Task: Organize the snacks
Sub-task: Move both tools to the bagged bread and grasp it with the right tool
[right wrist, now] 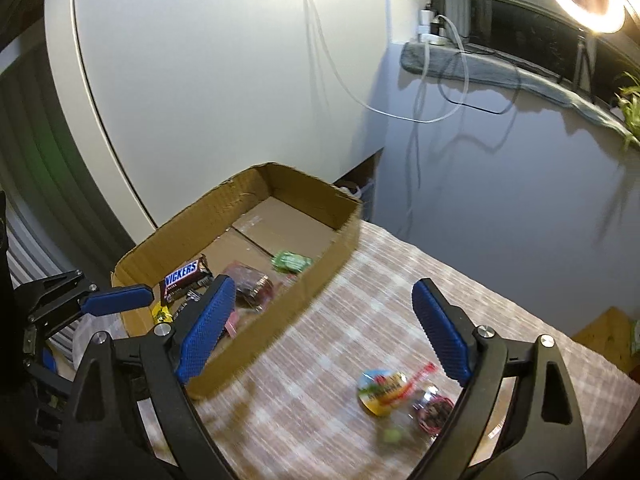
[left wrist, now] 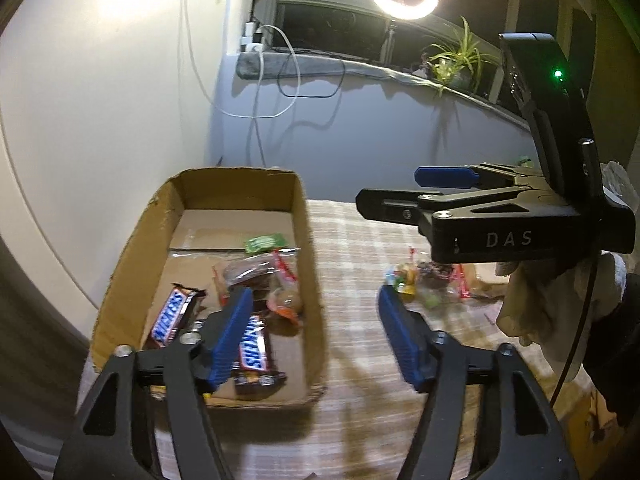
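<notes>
Hand-held gripper (right wrist: pixel 324 328) empty beside cardboard box (right wrist: pixel 320 280).

A matt corrugated cardboard box (left wrist: pixel 120 280) holds glossy-wrapped Snickers bars (left wrist: pixel 172 316) on a woven checked tablecloth (left wrist: pixel 360 360).

The right tongs (right wrist: pixel 320 332) hang spread wide and empty above the checkered table (right wrist: pixel 320 380). Near their right finger lies a clear candy bag (right wrist: pixel 404 396). The cardboard box (right wrist: pixel 256 328) holds a Snickers bar (right wrist: pixel 186 276).
</notes>
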### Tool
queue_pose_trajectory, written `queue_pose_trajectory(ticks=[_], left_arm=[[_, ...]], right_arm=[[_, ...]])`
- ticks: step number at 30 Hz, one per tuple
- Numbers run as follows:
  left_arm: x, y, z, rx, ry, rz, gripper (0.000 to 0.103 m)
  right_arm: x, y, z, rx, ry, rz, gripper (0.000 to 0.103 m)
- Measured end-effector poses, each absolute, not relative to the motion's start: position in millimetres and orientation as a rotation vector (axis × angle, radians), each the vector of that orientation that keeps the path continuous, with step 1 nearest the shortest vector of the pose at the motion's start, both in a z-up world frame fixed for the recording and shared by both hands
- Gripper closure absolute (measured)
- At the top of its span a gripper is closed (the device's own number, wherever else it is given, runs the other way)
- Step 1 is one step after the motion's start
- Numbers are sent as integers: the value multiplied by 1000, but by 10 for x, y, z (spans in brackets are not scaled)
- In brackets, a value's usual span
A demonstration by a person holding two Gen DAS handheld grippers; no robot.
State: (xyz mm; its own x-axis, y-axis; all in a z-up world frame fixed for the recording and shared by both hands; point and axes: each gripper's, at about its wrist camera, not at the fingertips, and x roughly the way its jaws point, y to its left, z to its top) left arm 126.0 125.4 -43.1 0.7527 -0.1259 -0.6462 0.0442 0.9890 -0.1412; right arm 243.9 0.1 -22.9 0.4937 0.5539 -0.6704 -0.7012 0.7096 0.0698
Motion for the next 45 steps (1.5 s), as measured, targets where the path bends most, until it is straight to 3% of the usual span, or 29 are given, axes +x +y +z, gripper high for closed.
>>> queue_pose_trajectory(ticks=[6, 27, 30, 35, 42, 45], left_arm=[[1300, 1013, -416, -113, 722, -132, 27], [1751, 83, -615, -178, 810, -354, 28], [1817, -70, -678, -190, 828, -401, 30], [1919, -285, -747, -183, 852, -460, 45], [2078, -499, -820, -156, 881, -491, 55], [2154, -547, -854, -144, 890, -494, 55]], right_arm=[[2443, -407, -204, -186, 735, 705, 11], [2783, -2180, -542, 108, 898, 476, 11], [2798, -2300, -641, 136, 926, 468, 11], [2820, -2408, -799, 187, 972, 478, 12], [2840, -2501, -982, 255, 1024, 499, 19], [2856, -2530, -1036, 277, 1044, 510, 30]])
